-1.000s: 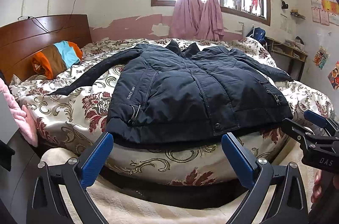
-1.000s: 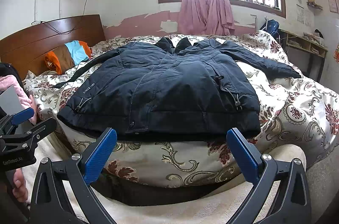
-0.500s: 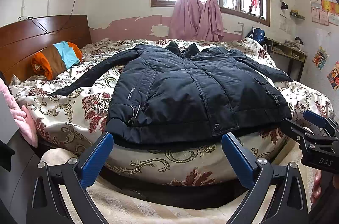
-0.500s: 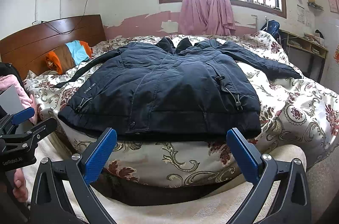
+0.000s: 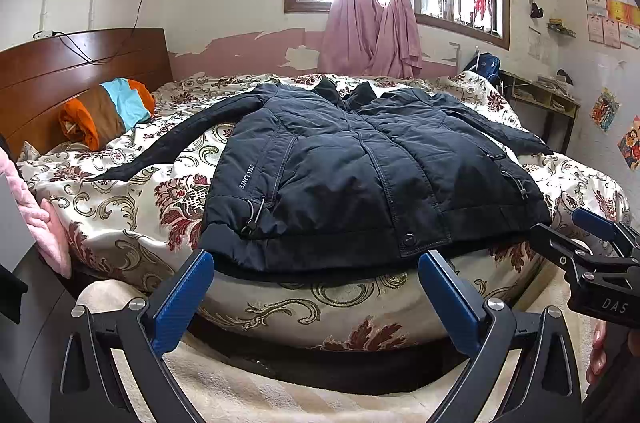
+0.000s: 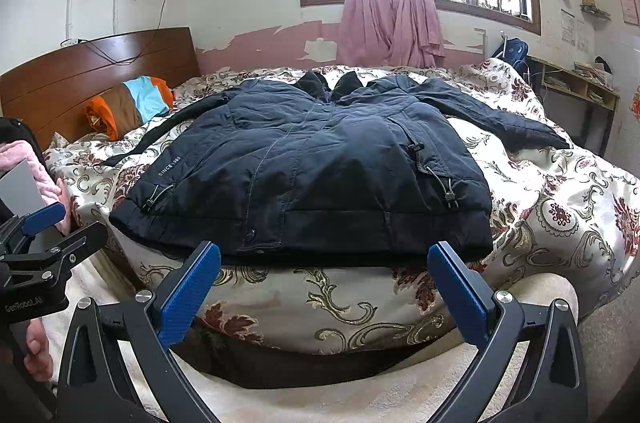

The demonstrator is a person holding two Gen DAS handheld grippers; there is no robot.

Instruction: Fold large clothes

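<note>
Lying flat, front up, across the frame centre: dark navy jacket (image 5: 360,175), sleeves spread to both sides, hem at the near edge of the floral bedspread (image 5: 132,207). Upper left: wooden headboard (image 5: 76,71) with an orange, brown and blue striped pillow (image 5: 112,107) before it. Upper centre: window with knotted pink curtains (image 5: 372,19). Lower frame: left gripper (image 5: 316,297), blue fingers spread wide, holding nothing, short of the hem. Right gripper (image 6: 324,281), likewise wide, empty, short of the hem.
</note>
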